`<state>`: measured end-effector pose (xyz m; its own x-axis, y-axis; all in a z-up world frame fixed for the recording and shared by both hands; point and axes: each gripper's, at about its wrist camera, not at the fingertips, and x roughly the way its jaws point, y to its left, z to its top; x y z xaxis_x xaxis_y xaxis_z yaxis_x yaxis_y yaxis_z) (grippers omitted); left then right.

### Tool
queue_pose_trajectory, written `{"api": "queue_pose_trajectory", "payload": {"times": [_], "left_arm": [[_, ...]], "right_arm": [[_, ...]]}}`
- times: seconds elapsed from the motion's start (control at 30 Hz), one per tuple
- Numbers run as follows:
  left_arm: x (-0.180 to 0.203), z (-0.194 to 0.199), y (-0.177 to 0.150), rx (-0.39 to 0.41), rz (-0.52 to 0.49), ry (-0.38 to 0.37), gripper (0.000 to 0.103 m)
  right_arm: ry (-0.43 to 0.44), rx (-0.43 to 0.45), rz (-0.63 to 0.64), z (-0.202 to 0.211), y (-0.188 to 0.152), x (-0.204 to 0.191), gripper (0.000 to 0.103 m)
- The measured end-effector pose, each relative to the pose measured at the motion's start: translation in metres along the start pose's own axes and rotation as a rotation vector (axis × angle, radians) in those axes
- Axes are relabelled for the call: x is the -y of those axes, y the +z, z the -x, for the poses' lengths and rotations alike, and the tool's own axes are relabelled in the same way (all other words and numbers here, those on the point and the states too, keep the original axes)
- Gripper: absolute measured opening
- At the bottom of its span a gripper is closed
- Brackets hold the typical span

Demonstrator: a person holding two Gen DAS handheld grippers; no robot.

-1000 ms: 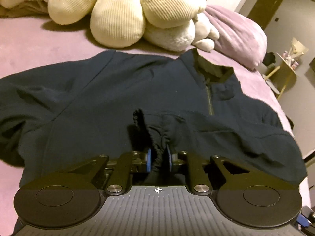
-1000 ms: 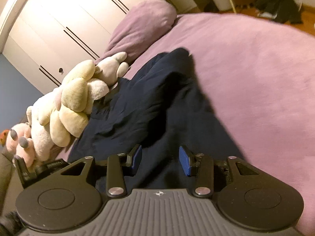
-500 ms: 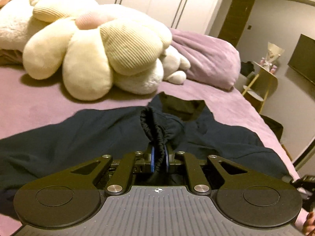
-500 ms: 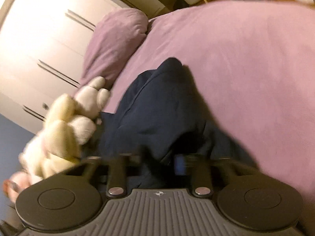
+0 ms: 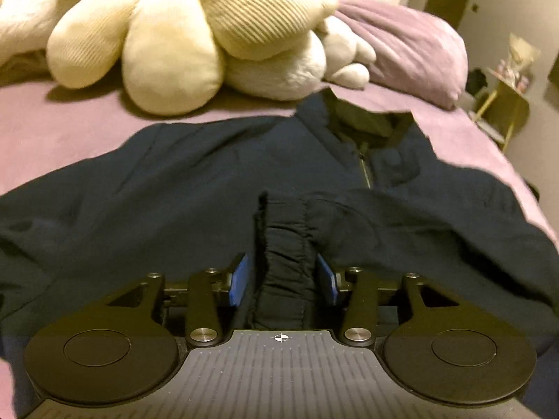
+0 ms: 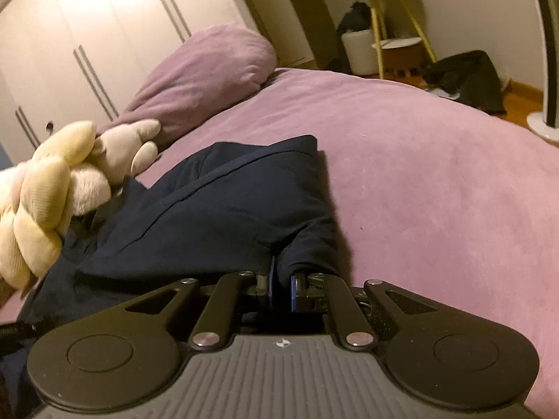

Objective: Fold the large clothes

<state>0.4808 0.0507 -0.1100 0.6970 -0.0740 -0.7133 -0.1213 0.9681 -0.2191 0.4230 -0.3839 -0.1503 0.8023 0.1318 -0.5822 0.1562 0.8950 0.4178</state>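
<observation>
jacket (image 5: 209,181) 1; pillow (image 6: 209,70) 1; left gripper (image 5: 283,279) opening; right gripper (image 6: 281,288) clamping jacket

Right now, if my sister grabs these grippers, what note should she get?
Left gripper: opening, letting go of the sleeve cuff that lies between its pads, laid across the jacket.
Right gripper: shut on the jacket's other edge.
Jacket lies on the purple bed, collar towards the plush toys.
Done: one sleeve folded in.
Left: fold the right side over, then fold it up.
</observation>
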Motion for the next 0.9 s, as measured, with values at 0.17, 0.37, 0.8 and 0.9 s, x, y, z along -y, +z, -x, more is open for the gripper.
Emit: {"api": "queue_pose_trajectory", "payload": {"times": [0.17, 0.37, 0.8, 0.9], "left_arm": [[-0.018, 0.039, 0.003, 0.107, -0.020, 0.016, 0.070], [0.017, 0.032, -0.002, 0.111, -0.050, -0.064, 0.082], [0.034, -0.021, -0.033, 0.106, -0.101, 0.022, 0.099], [0.031, -0.021, -0.035, 0.110, -0.098, 0.007, 0.101]], "right_arm": [[0.013, 0.068, -0.015, 0.059, 0.006, 0.007, 0.049], [0.033, 0.160, 0.180, 0.052, 0.005, -0.045, 0.033], [-0.122, 0.068, 0.488, -0.047, -0.007, -0.081, 0.000], [-0.137, 0.082, 0.457, -0.036, -0.001, -0.052, 0.000]]}}
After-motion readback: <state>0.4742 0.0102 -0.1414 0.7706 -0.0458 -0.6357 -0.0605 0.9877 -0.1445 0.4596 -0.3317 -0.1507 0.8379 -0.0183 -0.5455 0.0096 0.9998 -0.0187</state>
